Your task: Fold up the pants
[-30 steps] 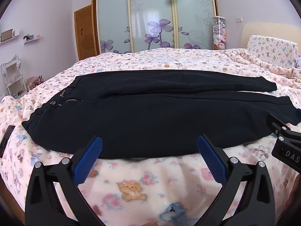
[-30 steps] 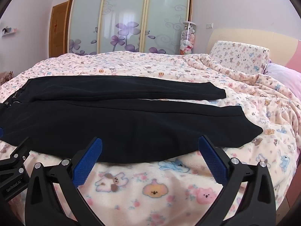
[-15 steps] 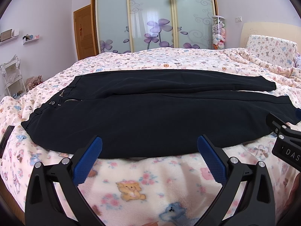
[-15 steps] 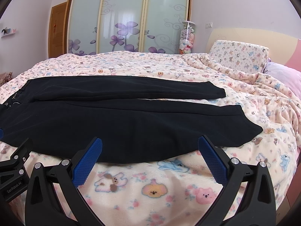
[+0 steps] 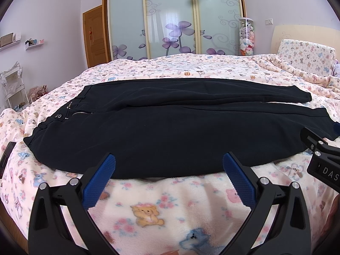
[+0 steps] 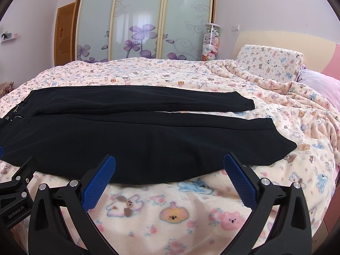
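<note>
The black pants (image 5: 170,127) lie flat across the bed, on the teddy-bear blanket (image 5: 161,201), with the waistband (image 5: 53,121) toward the left side and the 2 legs running to the right, the far leg (image 6: 148,99) a little apart from the near leg (image 6: 148,144) at the hems. No fold looks made yet, so I judge that the task is at its first step: the approach before the first grasp. The left gripper (image 5: 169,167) hovers just before the near edge of the fabric, its blue fingers (image 5: 99,178) spread wide and holding nothing; the right gripper (image 6: 169,167) is in the same way, wide apart and empty, near the edge of the near leg, closer to the hem end. Each gripper also shows at the border of the other's view, so they stand side by side. The next move probably calls for both tools to go down to the near edge, pinch only the cloth and not the soft blanket under it, and then carry the near leg over the far leg so the seams meet. The plush blanket may be caught together with the fabric.
</note>
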{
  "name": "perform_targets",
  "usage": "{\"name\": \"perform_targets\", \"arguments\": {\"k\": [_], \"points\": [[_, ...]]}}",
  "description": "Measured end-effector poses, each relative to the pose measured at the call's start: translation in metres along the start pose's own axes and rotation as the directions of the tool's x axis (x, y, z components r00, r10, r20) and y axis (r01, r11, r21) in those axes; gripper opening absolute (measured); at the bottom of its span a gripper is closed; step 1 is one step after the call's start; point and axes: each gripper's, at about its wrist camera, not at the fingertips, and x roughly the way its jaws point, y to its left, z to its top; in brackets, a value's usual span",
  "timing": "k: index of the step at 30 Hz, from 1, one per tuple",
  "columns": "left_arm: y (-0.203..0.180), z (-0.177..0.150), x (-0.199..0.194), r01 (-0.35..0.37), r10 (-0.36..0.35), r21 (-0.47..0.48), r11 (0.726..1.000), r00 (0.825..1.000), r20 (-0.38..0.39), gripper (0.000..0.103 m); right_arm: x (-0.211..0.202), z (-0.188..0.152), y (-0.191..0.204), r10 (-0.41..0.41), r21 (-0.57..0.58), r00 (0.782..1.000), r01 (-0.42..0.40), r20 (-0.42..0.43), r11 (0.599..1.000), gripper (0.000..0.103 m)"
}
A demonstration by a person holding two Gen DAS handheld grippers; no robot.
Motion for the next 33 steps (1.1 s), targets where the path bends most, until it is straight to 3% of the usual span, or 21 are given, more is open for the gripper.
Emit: {"name": "perform_targets", "arguments": {"k": [33], "points": [[0.0002, 0.0001, 0.0003, 0.001, -0.001, -0.001, 1.0, 1.0, -0.002, 0.101, 0.0026, -0.0004, -0.0004, 0.002, 0.004, 1.0, -0.002, -0.004, 1.0, 0.102]]}}
